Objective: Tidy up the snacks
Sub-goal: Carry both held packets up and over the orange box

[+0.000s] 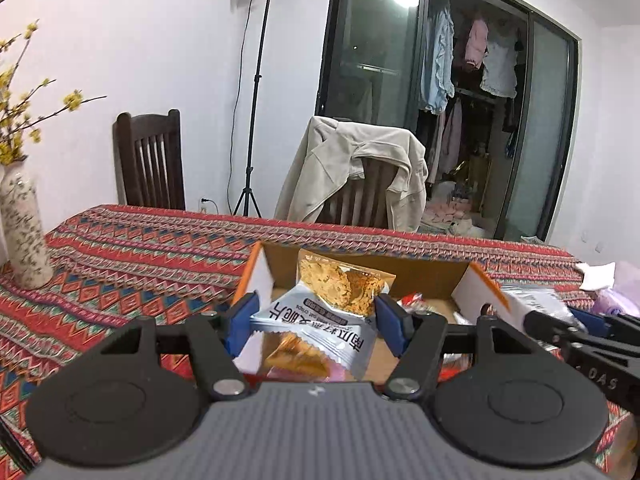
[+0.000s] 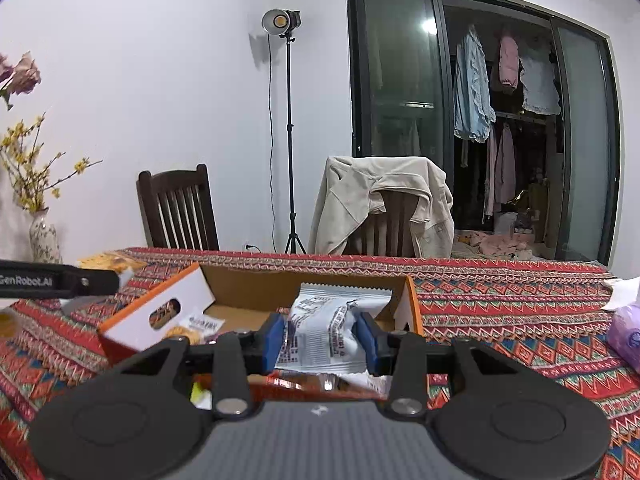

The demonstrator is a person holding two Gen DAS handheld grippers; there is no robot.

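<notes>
box mouth: the open cardboard box (image 2: 256,292) is entered from above; raised flaps (image 1: 256,276) wall its left and right sides
box floor: packets (image 2: 192,330) already cover part of it
table's far edge: bare tablecloth (image 1: 160,240) leaves passing room
table's left edge: vase (image 1: 24,232) stands there
table's right edge: purple pack (image 2: 626,336), white paper (image 1: 598,276)

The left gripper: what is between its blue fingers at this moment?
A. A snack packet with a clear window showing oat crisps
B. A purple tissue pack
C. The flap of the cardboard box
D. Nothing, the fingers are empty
A: the left gripper is closed on a white snack packet whose clear window shows golden crisps, above the open cardboard box.
</notes>
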